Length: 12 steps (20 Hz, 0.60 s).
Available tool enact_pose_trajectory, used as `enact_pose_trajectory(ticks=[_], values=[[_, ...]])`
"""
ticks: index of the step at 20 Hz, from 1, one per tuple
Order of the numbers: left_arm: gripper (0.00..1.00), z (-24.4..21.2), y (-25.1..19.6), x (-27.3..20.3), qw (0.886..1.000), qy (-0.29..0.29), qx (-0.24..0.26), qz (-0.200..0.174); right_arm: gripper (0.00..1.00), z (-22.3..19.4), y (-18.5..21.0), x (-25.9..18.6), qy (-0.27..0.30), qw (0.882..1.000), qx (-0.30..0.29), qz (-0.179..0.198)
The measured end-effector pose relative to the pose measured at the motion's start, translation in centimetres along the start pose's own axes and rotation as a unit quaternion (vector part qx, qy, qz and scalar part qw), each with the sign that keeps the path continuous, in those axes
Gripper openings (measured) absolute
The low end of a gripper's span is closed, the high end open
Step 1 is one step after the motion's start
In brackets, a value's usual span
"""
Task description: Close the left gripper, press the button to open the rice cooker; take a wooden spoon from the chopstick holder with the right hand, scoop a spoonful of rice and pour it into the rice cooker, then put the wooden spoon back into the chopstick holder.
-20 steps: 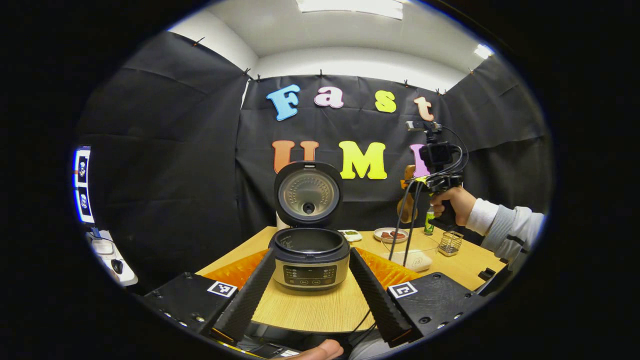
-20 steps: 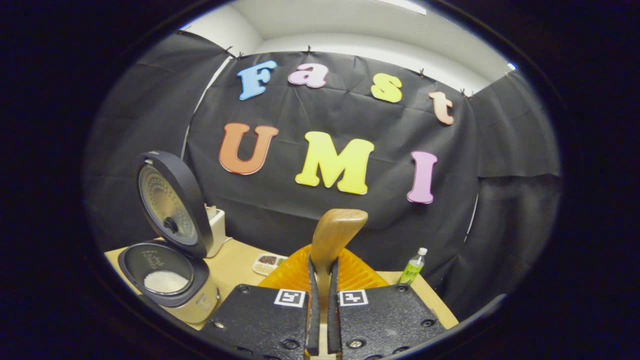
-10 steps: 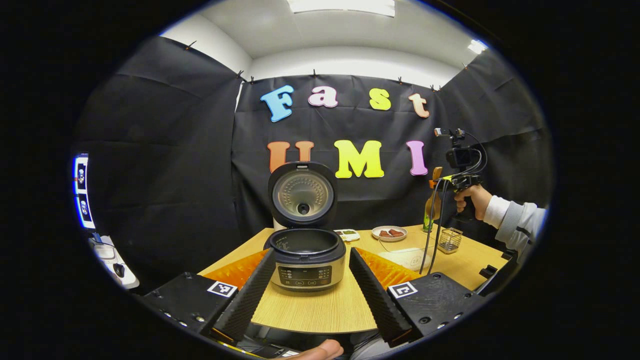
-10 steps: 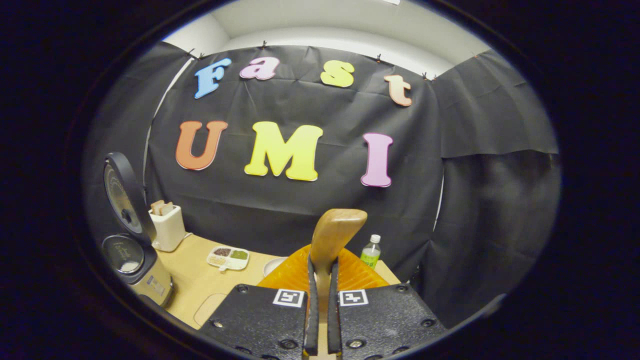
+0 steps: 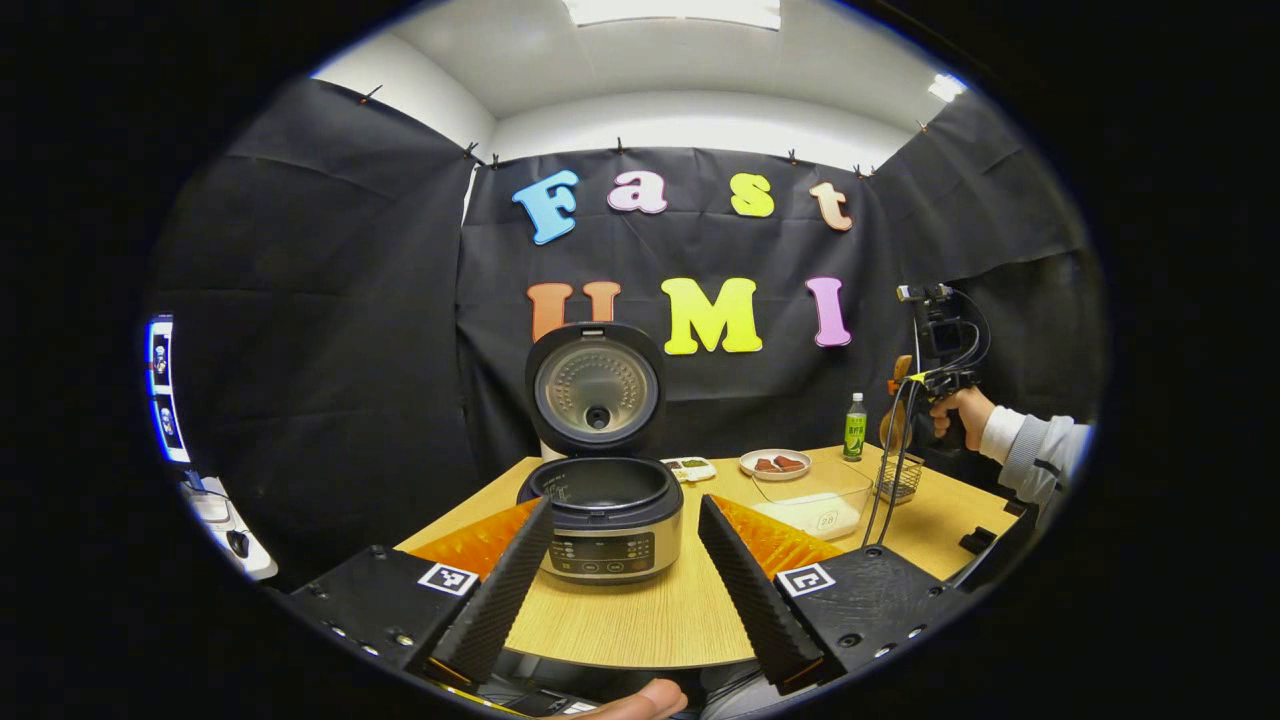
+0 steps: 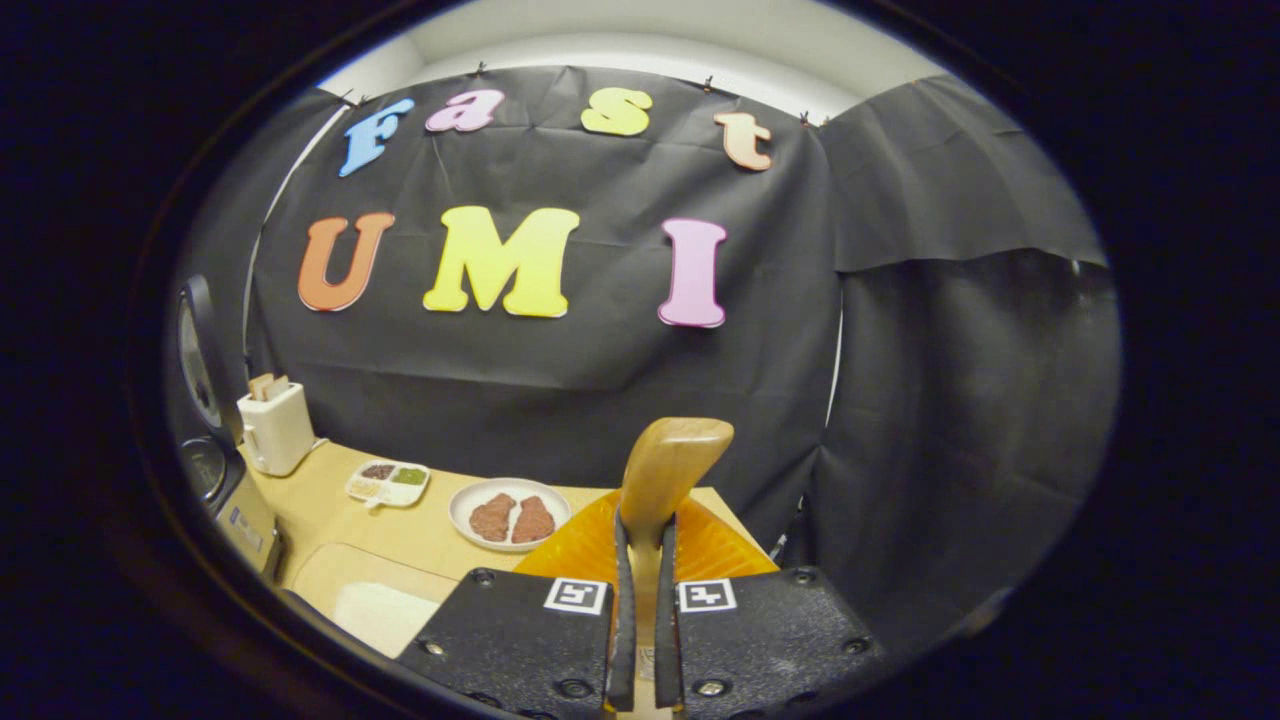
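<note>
My right gripper clamps the wooden spoon above the chopstick holder, my left gripper gapes wide, and a crooked descent could tip that light holder.

Both views low, facing table.
</note>
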<state>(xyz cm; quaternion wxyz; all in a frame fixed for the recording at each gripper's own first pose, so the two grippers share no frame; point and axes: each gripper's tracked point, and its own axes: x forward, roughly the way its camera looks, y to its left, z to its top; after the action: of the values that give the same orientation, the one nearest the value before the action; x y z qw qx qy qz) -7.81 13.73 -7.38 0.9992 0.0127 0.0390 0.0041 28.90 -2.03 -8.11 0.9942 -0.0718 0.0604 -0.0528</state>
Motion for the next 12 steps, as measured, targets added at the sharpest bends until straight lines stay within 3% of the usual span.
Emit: enact_pose_trajectory(ticks=[6, 12], values=[[0.93, -0.1, 0.4, 0.2, 1.0, 0.003, -0.009, 0.005, 0.13, -3.5, -2.2, 2.2, 0.016, 1.0, 0.02, -0.015], [0.93, -0.8, 0.4, 0.7, 1.0, 0.014, -0.007, 0.011, 0.14, -8.9, -2.7, 4.0, 0.064, 0.996, 0.055, 0.003]])
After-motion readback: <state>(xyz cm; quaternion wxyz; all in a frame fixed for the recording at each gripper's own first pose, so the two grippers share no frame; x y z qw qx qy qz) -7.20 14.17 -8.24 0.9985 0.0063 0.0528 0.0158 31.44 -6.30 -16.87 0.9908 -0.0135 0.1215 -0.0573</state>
